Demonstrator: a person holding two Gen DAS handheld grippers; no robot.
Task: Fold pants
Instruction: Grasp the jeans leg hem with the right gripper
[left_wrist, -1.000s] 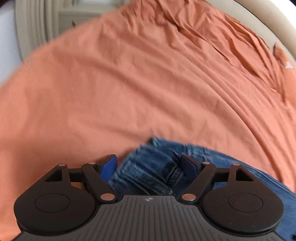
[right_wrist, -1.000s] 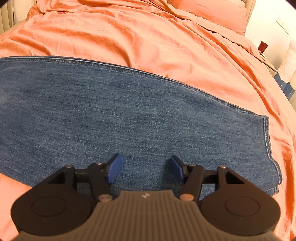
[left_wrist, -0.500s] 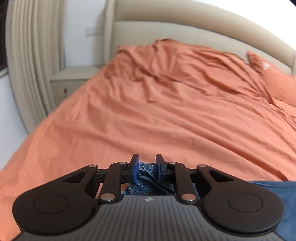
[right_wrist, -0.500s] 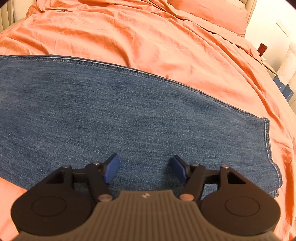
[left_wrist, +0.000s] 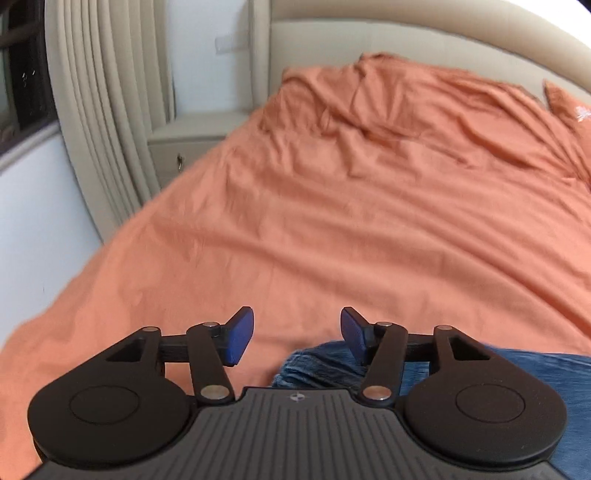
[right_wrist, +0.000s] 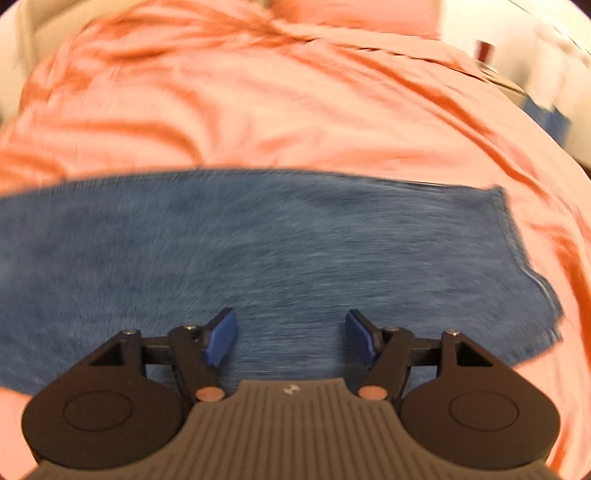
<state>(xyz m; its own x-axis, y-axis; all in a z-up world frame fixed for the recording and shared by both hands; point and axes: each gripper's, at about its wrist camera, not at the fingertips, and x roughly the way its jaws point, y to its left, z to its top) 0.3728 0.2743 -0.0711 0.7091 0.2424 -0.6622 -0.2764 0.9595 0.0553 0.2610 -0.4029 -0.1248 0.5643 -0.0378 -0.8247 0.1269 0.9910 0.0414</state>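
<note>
I am seeing the jeans (right_wrist: 280, 251) lying flat across the orange bedspread (right_wrist: 258, 110), a long blue band running from the left edge of the right wrist view to a hemmed leg end (right_wrist: 517, 258) on the right. That view is smearing with motion blur, so the denim's finer detail is not reading for me. In the left wrist view only a bunched, rumpled end of the jeans (left_wrist: 317, 363) is showing, low in the picture just ahead of the gripper body, with more flat denim trailing off to the lower right.

I am holding the left gripper (left_wrist: 297, 338) above that bunched end with its blue pads standing apart; its jaws have just been opening, and no cloth is pinched between them, the denim lying below and slightly toward the right pad (left_wrist: 352, 334). The right gripper (right_wrist: 291, 338) is hovering over the middle of the flat leg, its jaws spread wide and easing a little wider, with nothing clamped; the fabric is only lying underneath.

Further out, the bedspread is wrinkling toward a beige padded headboard (left_wrist: 406, 29). An orange pillow (left_wrist: 572, 107) is sitting at the far right. A pale bedside cabinet (left_wrist: 184, 147) is standing beside the bed, with ribbed beige curtains (left_wrist: 107, 110) and a dark window (left_wrist: 22, 74) to its left.
</note>
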